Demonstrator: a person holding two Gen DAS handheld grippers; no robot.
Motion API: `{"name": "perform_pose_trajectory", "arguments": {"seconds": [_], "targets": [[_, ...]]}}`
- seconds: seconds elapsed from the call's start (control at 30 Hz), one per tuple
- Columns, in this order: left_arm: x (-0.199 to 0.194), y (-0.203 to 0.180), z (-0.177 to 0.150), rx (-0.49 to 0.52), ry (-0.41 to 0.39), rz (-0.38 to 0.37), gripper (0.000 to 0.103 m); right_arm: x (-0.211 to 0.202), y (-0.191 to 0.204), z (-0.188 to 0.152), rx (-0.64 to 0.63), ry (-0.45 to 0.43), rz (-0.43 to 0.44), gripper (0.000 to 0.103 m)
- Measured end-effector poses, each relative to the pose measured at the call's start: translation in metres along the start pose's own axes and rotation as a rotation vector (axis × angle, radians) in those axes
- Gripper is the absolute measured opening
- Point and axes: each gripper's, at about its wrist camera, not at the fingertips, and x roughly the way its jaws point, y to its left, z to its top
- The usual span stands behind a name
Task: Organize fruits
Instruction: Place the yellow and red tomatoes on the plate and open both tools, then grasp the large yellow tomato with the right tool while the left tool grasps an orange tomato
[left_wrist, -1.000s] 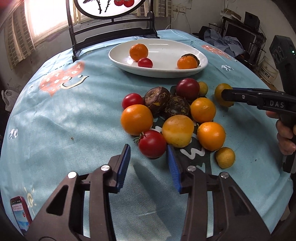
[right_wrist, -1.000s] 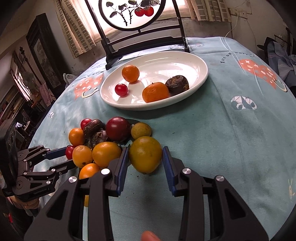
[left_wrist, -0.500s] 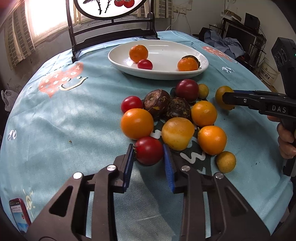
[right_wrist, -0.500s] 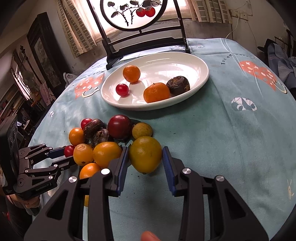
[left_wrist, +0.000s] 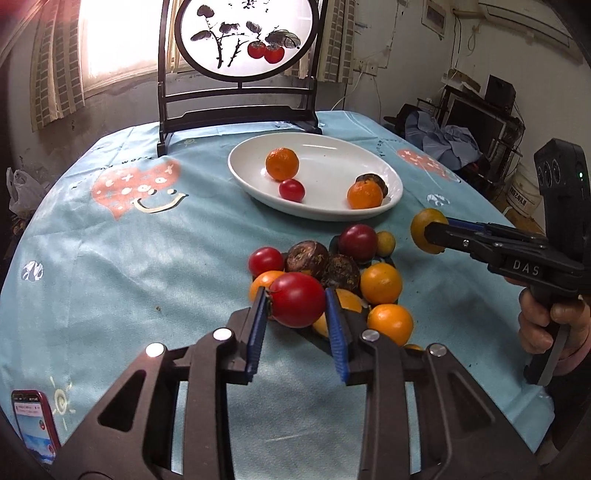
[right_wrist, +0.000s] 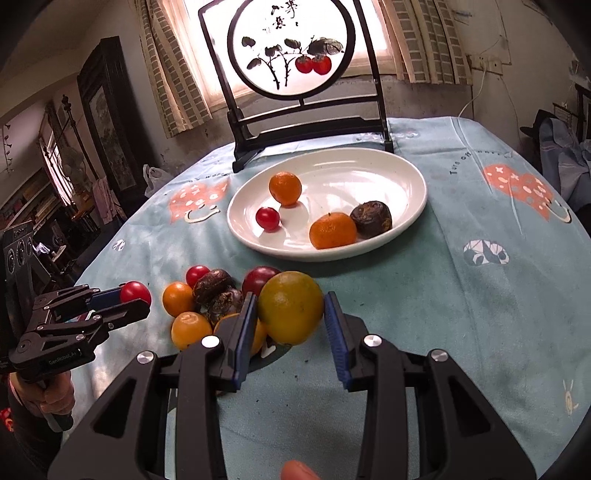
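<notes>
My left gripper (left_wrist: 295, 306) is shut on a red tomato (left_wrist: 297, 304) and holds it above the fruit pile (left_wrist: 343, 273) on the blue tablecloth. My right gripper (right_wrist: 290, 308) is shut on a yellow-orange citrus fruit (right_wrist: 290, 306), lifted off the cloth; it also shows in the left wrist view (left_wrist: 424, 230). The white oval plate (left_wrist: 325, 147) behind the pile holds two tangerines, a small red tomato (left_wrist: 291, 190) and a dark brown fruit (right_wrist: 371, 221). The left gripper with its tomato shows in the right wrist view (right_wrist: 135, 295).
A dark wooden stand with a round painted screen (left_wrist: 243, 40) stands behind the plate. A red phone (left_wrist: 35, 424) lies at the near left table edge. Clutter and shelves stand beyond the table's right side.
Both grippers have risen with their fruit: the left closed on the red tomato and lifted it, the right lifted the yellow-orange citrus off the cloth.
</notes>
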Motion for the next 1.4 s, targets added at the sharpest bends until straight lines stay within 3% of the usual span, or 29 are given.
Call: {"name": "perform_pose_trajectory", "arguments": {"seconds": [0.2, 0.57, 0.6, 0.63, 0.67, 0.7, 0.73, 0.83, 0.9, 0.97, 1.0, 1.13, 1.23, 1.4], "targets": [[0.020, -0.013, 0.034, -0.011, -0.015, -0.020, 0.032, 0.011, -0.004, 0.023, 0.013, -0.092, -0.048, 0.037], [0.105, -0.015, 0.119, -0.026, 0.042, 0.057, 0.033, 0.067, -0.034, 0.070, 0.083, -0.098, -0.074, 0.038], [0.110, -0.013, 0.121, -0.034, 0.050, 0.073, 0.035, 0.071, -0.036, 0.072, 0.089, -0.087, -0.068, 0.042], [0.112, -0.010, 0.123, -0.045, 0.053, 0.082, 0.047, 0.074, -0.039, 0.073, 0.099, -0.078, -0.058, 0.049], [0.111, -0.009, 0.124, -0.055, 0.049, 0.083, 0.063, 0.073, -0.040, 0.073, 0.112, -0.074, -0.049, 0.050], [0.107, -0.009, 0.125, -0.061, 0.031, 0.085, 0.068, 0.071, -0.041, 0.073, 0.117, -0.076, -0.040, 0.050], [0.101, -0.009, 0.125, -0.063, 0.010, 0.095, 0.076, 0.067, -0.040, 0.074, 0.114, -0.081, -0.036, 0.050], [0.081, -0.009, 0.119, -0.056, -0.022, 0.130, 0.087, 0.053, -0.033, 0.073, 0.098, -0.092, -0.032, 0.050], [0.065, -0.009, 0.110, -0.050, -0.040, 0.156, 0.088, 0.044, -0.028, 0.069, 0.104, -0.080, 0.002, 0.050], [0.048, -0.005, 0.098, -0.051, -0.049, 0.174, 0.095, 0.034, -0.021, 0.063, 0.109, -0.071, 0.045, 0.066], [0.039, -0.001, 0.091, -0.062, -0.061, 0.186, 0.097, 0.029, -0.018, 0.058, 0.113, -0.078, 0.058, 0.066], [0.015, 0.018, 0.057, -0.125, -0.097, 0.217, 0.097, 0.018, 0.004, 0.035, 0.066, -0.059, 0.083, 0.066], [0.012, 0.034, 0.035, -0.187, -0.059, 0.268, 0.097, 0.021, 0.022, 0.020, 0.024, -0.004, 0.070, 0.066], [0.008, 0.048, 0.021, -0.243, -0.024, 0.266, 0.097, 0.031, 0.042, 0.006, -0.060, 0.079, 0.014, 0.066]]}}
